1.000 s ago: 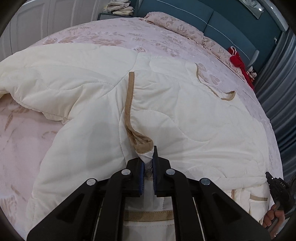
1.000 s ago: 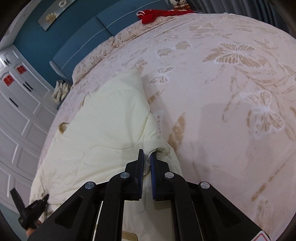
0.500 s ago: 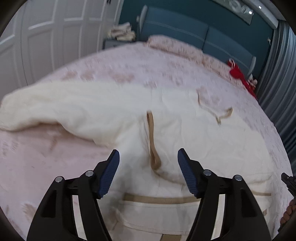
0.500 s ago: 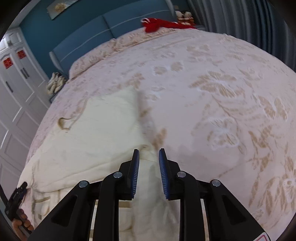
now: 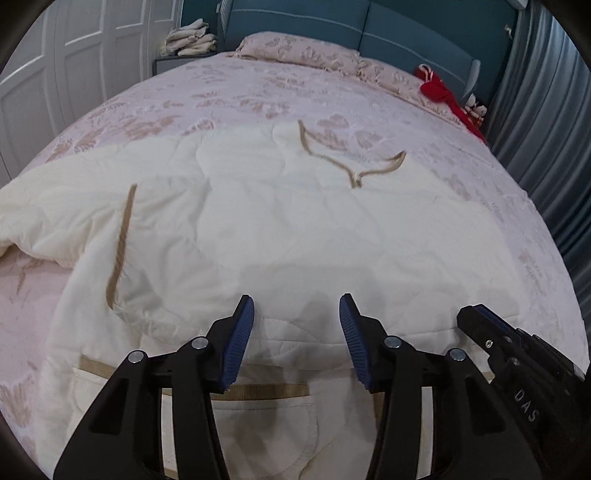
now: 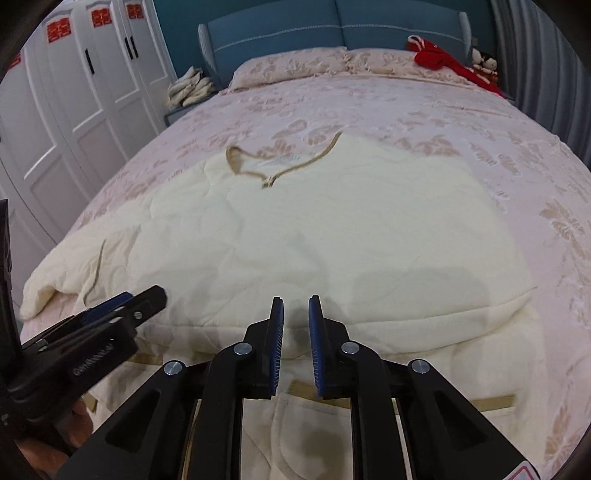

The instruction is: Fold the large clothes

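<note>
A large cream quilted garment (image 5: 280, 236) with tan trim lies spread on the bed, its lower part folded up over the body; it also shows in the right wrist view (image 6: 325, 229). Its tan neckline (image 5: 351, 162) points toward the headboard. One sleeve (image 5: 44, 221) trails off to the left. My left gripper (image 5: 297, 314) is open and empty above the fold edge. My right gripper (image 6: 295, 314) is slightly open and empty above the same edge. Each gripper appears in the other's view, the right one (image 5: 517, 365) and the left one (image 6: 92, 332).
The pink patterned bedspread (image 6: 480, 122) covers the bed. Pillows (image 6: 295, 62) and a red garment (image 6: 439, 57) lie by the blue headboard (image 6: 332, 26). White wardrobe doors (image 6: 74, 92) stand on the left. Folded cloths (image 6: 190, 86) sit on a nightstand.
Both grippers let go of the garment's corners, opened, and drew back toward the near edge. The folded-over part now lies flat on the garment. The grippers moved closer together.
</note>
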`<move>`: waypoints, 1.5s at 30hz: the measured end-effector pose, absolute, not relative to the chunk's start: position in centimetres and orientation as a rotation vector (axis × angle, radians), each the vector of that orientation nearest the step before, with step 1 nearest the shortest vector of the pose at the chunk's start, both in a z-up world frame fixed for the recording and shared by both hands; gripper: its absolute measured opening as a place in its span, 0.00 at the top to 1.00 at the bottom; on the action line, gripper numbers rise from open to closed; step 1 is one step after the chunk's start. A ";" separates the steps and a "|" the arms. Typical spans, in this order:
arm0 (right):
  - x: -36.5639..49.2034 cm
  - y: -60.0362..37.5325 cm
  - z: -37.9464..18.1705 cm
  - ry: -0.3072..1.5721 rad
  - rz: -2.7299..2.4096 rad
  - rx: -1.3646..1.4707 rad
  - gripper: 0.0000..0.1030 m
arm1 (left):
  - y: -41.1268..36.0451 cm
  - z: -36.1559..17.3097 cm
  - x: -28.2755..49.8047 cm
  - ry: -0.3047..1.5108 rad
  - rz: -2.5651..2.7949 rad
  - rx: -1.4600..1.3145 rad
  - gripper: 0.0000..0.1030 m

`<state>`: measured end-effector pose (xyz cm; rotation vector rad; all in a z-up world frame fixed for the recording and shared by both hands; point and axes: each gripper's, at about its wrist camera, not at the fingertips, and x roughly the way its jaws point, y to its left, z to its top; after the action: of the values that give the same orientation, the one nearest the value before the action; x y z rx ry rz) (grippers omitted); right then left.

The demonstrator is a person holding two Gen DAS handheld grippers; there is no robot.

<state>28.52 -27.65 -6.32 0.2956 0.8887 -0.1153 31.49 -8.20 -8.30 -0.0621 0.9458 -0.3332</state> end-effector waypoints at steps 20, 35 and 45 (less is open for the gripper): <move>29.3 -23.9 -6.9 0.921 -0.076 0.322 0.89 | -7.2 -11.0 30.6 0.909 -0.342 -0.087 0.59; 31.1 -19.7 -10.1 0.926 -0.105 0.171 0.90 | 7.3 -7.9 28.9 0.881 -0.228 -0.363 0.42; 30.6 -19.6 -10.1 0.898 -0.112 0.161 0.90 | 27.8 -7.9 35.1 0.803 0.114 -0.666 0.32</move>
<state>30.62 -19.56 -10.12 0.1615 0.8980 -0.1120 35.14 27.79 -7.89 -0.6664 0.8032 0.1141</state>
